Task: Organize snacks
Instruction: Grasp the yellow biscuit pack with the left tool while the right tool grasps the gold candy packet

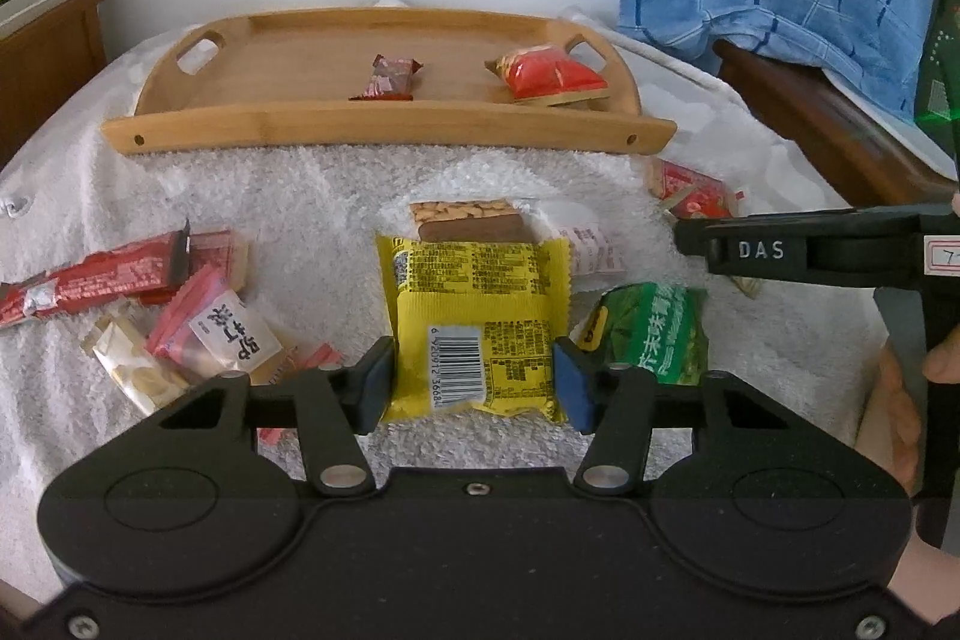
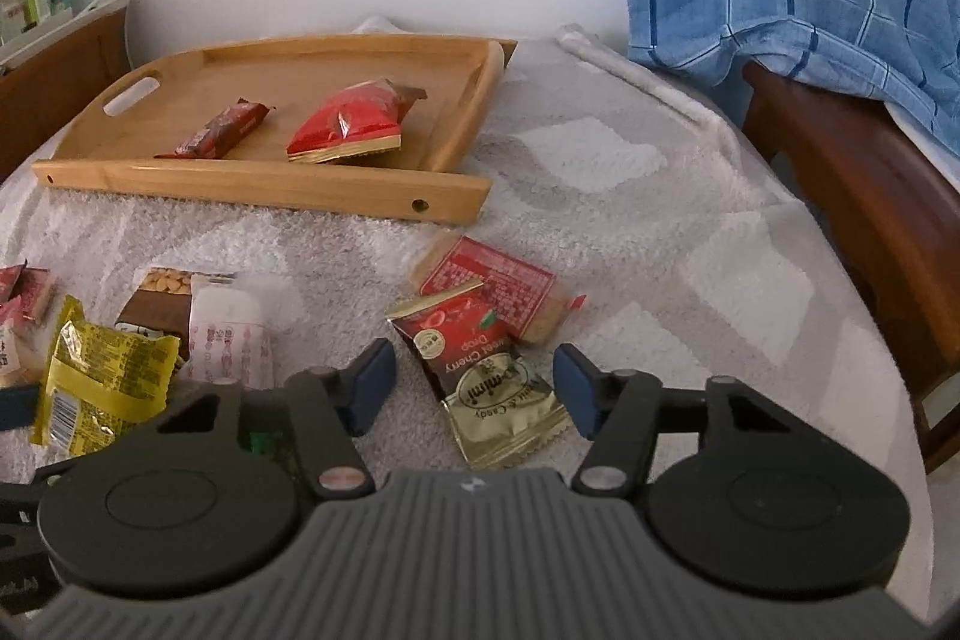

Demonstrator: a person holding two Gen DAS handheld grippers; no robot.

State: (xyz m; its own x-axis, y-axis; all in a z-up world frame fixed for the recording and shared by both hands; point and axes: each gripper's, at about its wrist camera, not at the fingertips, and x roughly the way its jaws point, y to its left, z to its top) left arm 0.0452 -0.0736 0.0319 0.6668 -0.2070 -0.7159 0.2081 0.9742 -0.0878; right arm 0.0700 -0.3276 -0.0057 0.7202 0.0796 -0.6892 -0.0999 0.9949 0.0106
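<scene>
Left wrist view: our left gripper (image 1: 474, 379) has its blue pads clenched on the crinkly yellow foil snack packet (image 1: 474, 322), with the bamboo tray (image 1: 384, 133) up at 12 o'clock.

Right wrist view: our right gripper (image 2: 474, 385) straddles the red-and-gold cherry candy sachet (image 2: 480, 370), pads not touching, tray at 11 o'clock. We reckon it's pickup time: pinch properly, then lift both over.

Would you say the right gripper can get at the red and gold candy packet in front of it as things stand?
Probably yes. The right gripper already straddles the candy packet, its pads apart on either side, not touching. Nothing lies over the packet, though its far end overlaps a red cracker pack.
</scene>
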